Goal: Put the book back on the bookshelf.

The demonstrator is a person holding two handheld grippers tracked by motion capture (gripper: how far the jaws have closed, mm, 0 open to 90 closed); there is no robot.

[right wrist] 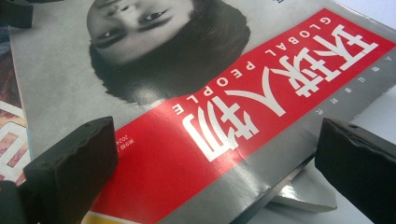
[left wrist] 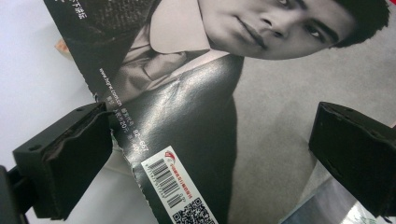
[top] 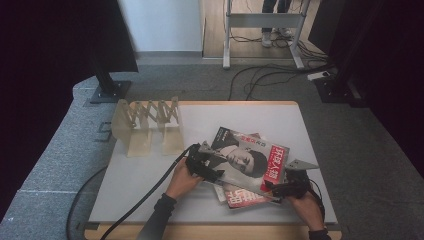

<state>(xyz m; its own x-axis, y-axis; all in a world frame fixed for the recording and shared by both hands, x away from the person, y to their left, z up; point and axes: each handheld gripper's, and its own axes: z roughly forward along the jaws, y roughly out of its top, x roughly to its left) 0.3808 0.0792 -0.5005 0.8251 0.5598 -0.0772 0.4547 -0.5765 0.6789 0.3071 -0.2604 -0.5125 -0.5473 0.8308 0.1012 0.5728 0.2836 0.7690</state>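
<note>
Glossy top magazine [top: 247,159] lies on the stack [top: 240,196] at the table's [top: 130,185] centre-right. Left gripper [top: 207,167] at its 9 o'clock edge, right gripper [top: 282,187] at its 4 o'clock corner, both wide open, gripping nothing. Rack [top: 147,125] at 10 o'clock.

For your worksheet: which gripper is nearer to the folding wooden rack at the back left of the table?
Left. The left gripper sits at the top magazine's left edge, just right of the rack; the right gripper is across the magazine.
</note>
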